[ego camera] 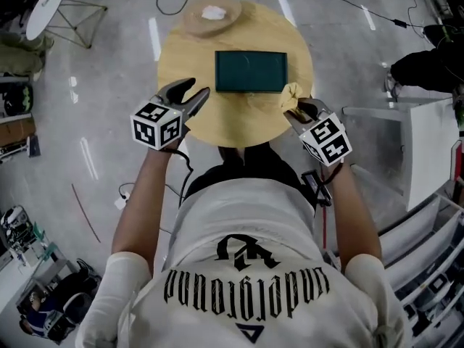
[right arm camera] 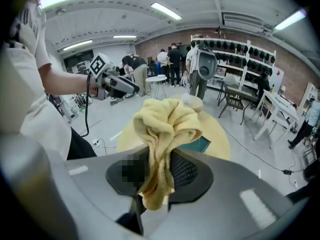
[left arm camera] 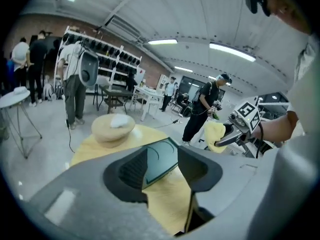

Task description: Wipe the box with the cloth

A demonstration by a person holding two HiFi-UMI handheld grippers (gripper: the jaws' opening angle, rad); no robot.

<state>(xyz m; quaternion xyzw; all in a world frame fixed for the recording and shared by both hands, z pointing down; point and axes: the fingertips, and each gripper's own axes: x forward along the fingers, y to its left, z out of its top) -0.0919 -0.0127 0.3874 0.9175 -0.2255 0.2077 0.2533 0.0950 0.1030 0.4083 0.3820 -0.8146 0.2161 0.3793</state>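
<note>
A flat dark green box (ego camera: 251,72) lies on the round wooden table (ego camera: 181,49), also seen between the jaws in the left gripper view as the box (left arm camera: 162,159). My right gripper (ego camera: 299,109) hangs over the table's front right edge, shut on a bunched yellow cloth (ego camera: 291,95). In the right gripper view the cloth (right arm camera: 167,129) is pinched between both pads. My left gripper (ego camera: 196,95) hovers over the table's front left edge, jaws apart and empty, clear of the box.
A wooden bowl (ego camera: 212,14) holding something white sits at the table's far edge. White shelving (ego camera: 428,158) stands at the right. Cables run over the grey floor. Several people, racks and tables stand far off in the gripper views.
</note>
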